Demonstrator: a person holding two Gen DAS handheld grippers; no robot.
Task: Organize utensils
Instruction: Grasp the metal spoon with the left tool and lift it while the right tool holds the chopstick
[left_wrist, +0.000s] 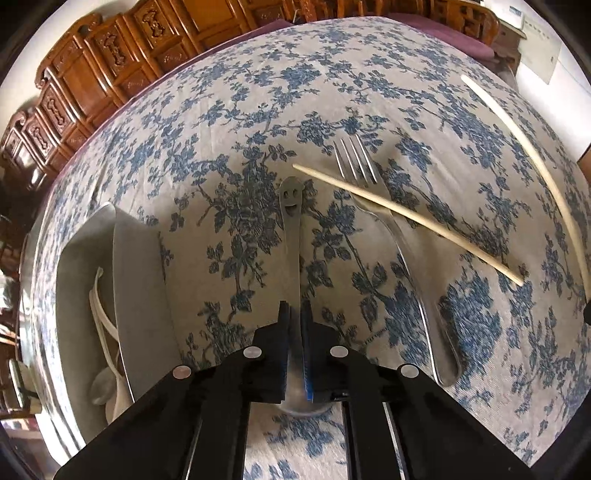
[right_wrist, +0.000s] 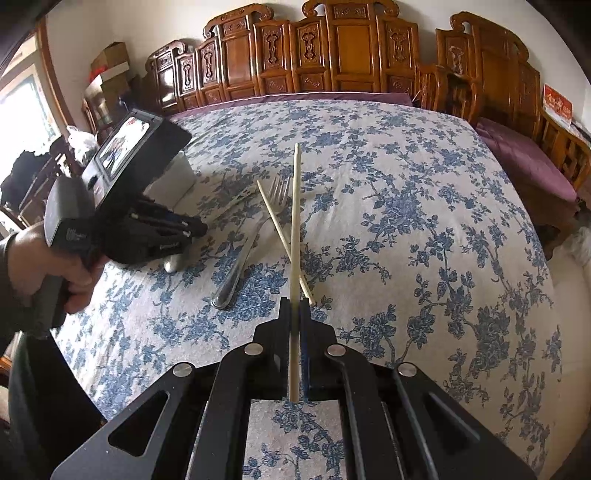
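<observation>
**Left wrist view: sorting under way**

Left gripper clamps the smiley-faced steel spoon beside the grey tray, which already holds a white spoon. Right gripper grips one pale wooden chopstick. Steel fork and second chopstick remain right of the tray.

A home, likely a dining or living room: beyond the fingers, a table under a blue-flowered tablecloth meets carved wooden seating with purple cushions; stacked cardboard boxes sit far left by a window
</observation>
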